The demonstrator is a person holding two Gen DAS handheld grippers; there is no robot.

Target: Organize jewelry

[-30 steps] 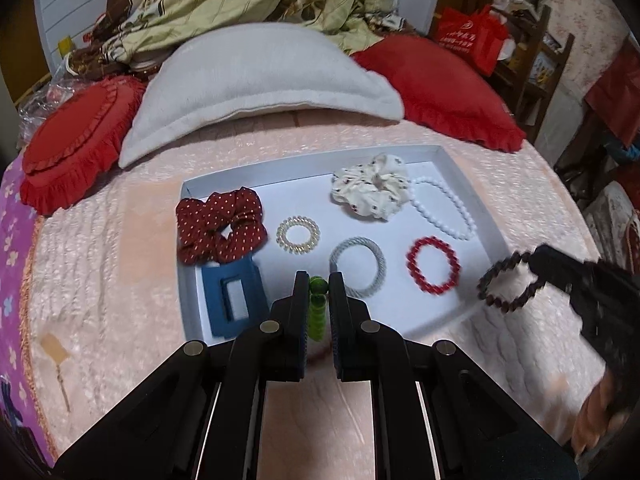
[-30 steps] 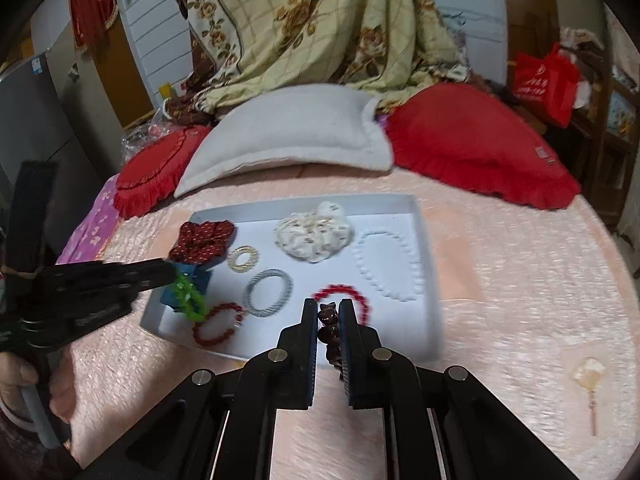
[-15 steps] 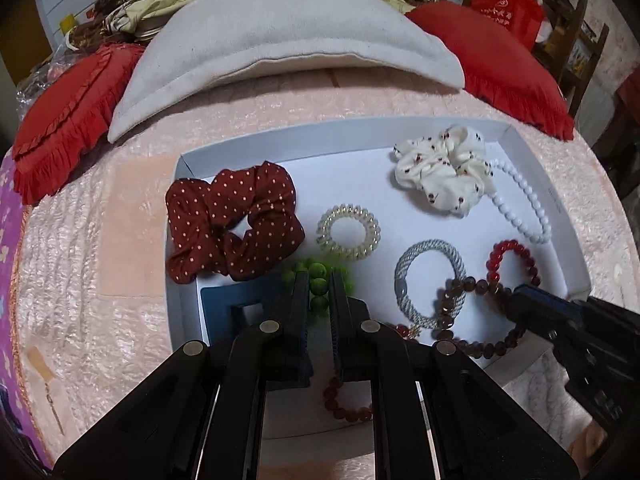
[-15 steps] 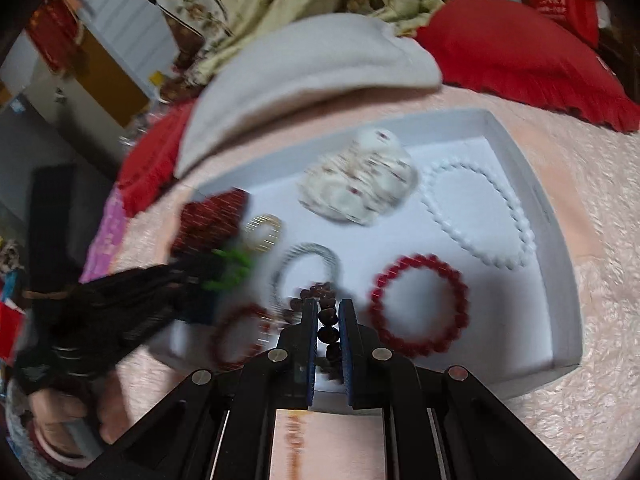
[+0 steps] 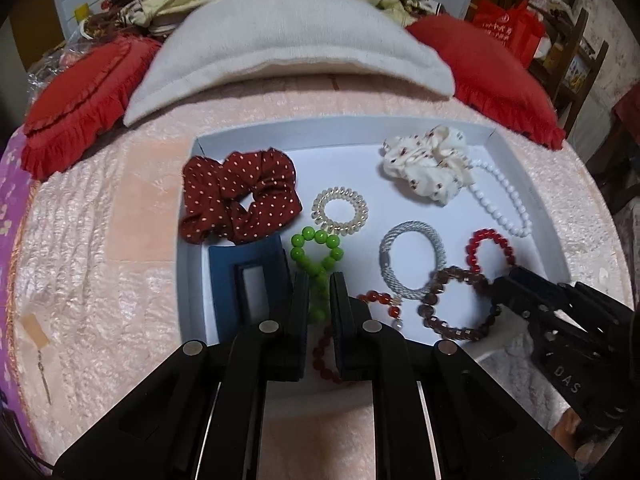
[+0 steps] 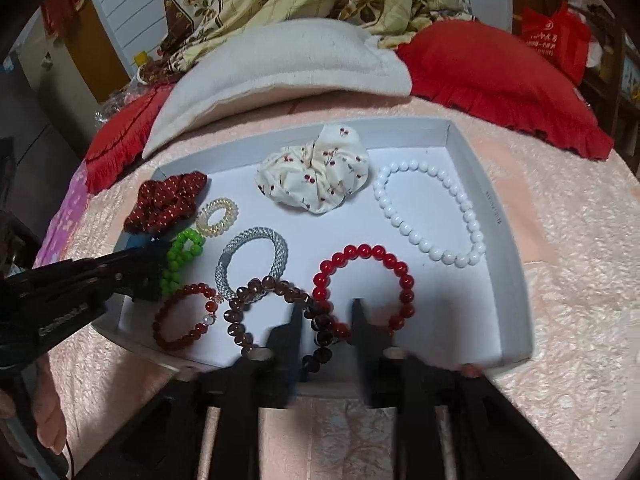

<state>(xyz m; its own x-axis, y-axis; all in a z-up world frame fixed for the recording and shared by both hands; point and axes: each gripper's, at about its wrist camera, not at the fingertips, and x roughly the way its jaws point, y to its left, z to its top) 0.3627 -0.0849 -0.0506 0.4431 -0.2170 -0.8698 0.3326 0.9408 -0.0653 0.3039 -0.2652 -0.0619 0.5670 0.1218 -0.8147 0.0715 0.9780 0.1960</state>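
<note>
Now down inside tray (image 5: 340,130) with both grippers; a second ago hovered short of its near and right edges with a bracelet in each. Shows right gripper (image 6: 327,306) spread wide, fingers blurred, with brown bracelet (image 6: 243,293) let go and lying flat on the tray floor at near middle, overlapping silver band (image 5: 386,258) on its left and red bracelet (image 6: 362,250) on its right. Shows left gripper (image 5: 319,278) pinching the near end of green bracelet (image 5: 307,234), with the far loop resting on the floor between blue clip (image 5: 224,276) and coil tie (image 5: 319,210). Means one piece delivered, the other lowered but not yet released; probably calls for opening the left fingers next, then drawing both grippers back without dragging beads along. Counts in the tray five bead bracelets: white (image 6: 430,246) at far right, red, brown, dark red (image 5: 374,298) at the near edge, and green. Counts two scrunchies, red dotted (image 5: 224,196) at far left and cream (image 5: 424,160) at far right. Counts one coil tie, one silver band, one blue clip. Finds nothing loose on bedcover (image 5: 100,280) except a small pin-like thing (image 5: 38,344) at near left, too small to name.
</note>
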